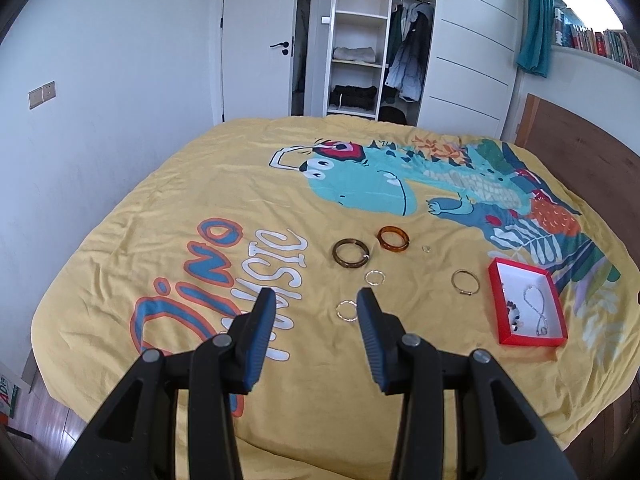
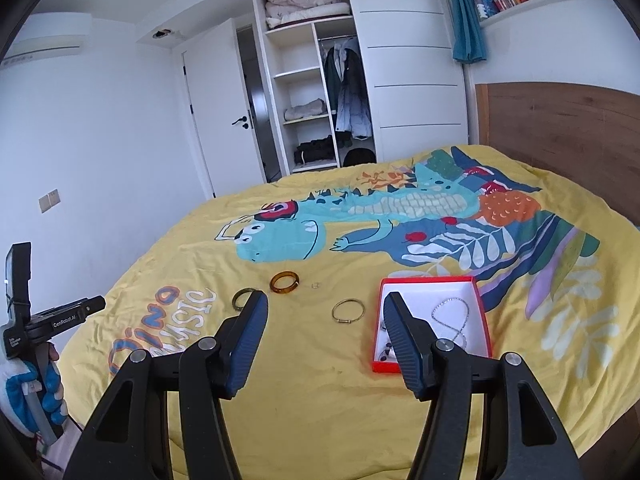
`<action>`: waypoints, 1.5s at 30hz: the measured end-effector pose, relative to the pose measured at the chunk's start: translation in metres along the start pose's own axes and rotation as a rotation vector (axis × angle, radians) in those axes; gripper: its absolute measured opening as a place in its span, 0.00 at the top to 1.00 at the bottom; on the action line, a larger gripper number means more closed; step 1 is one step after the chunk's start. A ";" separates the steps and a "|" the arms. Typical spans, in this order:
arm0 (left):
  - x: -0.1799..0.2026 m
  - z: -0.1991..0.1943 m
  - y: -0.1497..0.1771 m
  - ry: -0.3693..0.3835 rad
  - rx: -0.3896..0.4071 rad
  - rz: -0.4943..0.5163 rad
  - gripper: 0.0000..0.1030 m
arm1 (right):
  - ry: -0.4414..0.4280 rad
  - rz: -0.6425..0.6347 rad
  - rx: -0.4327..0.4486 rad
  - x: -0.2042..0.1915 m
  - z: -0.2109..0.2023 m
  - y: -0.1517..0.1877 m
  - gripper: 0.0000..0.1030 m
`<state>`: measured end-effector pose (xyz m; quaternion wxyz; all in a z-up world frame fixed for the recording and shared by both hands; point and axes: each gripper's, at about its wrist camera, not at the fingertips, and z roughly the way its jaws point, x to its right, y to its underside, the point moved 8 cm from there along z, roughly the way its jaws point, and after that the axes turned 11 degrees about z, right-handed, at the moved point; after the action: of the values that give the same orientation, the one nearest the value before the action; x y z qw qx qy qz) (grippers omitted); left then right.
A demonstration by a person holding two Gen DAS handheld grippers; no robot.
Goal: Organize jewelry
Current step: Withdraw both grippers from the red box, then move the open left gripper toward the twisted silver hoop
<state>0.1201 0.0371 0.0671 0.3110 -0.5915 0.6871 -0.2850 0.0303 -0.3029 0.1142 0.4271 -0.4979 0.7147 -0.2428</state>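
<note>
A red box with a white inside (image 1: 556, 300) (image 2: 486, 322) lies on the yellow bed cover and holds a silver chain (image 1: 536, 304) (image 2: 450, 314) and a beaded piece (image 1: 514, 312). Loose on the cover are a dark bangle (image 1: 351, 253) (image 2: 242, 297), an amber bangle (image 1: 393, 238) (image 2: 284, 281), a thin gold bangle (image 1: 465, 282) (image 2: 348, 310), two silver hoops (image 1: 375, 277) (image 1: 346, 311) and a small ring (image 1: 427, 248) (image 2: 315, 285). My left gripper (image 1: 316, 300) is open, above the cover near the hoops. My right gripper (image 2: 325, 300) is open, left of the box.
The bed cover (image 1: 224, 200) has a dinosaur print. A wooden headboard (image 2: 560, 128) is at the right. An open wardrobe (image 1: 360, 40) and a door (image 1: 256, 40) stand beyond the bed. The left hand-held gripper's body (image 2: 24, 320) shows at the left edge of the right wrist view.
</note>
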 end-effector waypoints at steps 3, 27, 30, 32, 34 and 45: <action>-0.001 0.017 0.003 -0.003 -0.021 0.007 0.61 | 0.003 0.008 -0.024 0.003 0.018 0.006 0.42; -0.007 0.151 0.016 0.045 -0.149 -0.005 0.61 | 0.010 -0.020 -0.162 -0.004 0.153 0.047 0.42; -0.008 0.166 0.017 0.055 -0.165 -0.002 0.61 | 0.006 -0.017 -0.187 -0.004 0.172 0.053 0.42; -0.010 0.177 0.017 0.061 -0.172 -0.005 0.61 | 0.003 -0.018 -0.201 -0.006 0.182 0.056 0.42; -0.011 0.186 0.017 0.064 -0.176 -0.014 0.61 | 0.002 -0.022 -0.209 -0.007 0.193 0.058 0.42; -0.003 0.214 0.034 0.109 -0.191 -0.031 0.61 | -0.012 -0.031 -0.256 -0.012 0.233 0.078 0.42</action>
<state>0.2629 0.0400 -0.0965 0.2111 -0.6128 0.7177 -0.2546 0.1914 -0.2440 -0.0620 0.3604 -0.5608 0.7294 -0.1534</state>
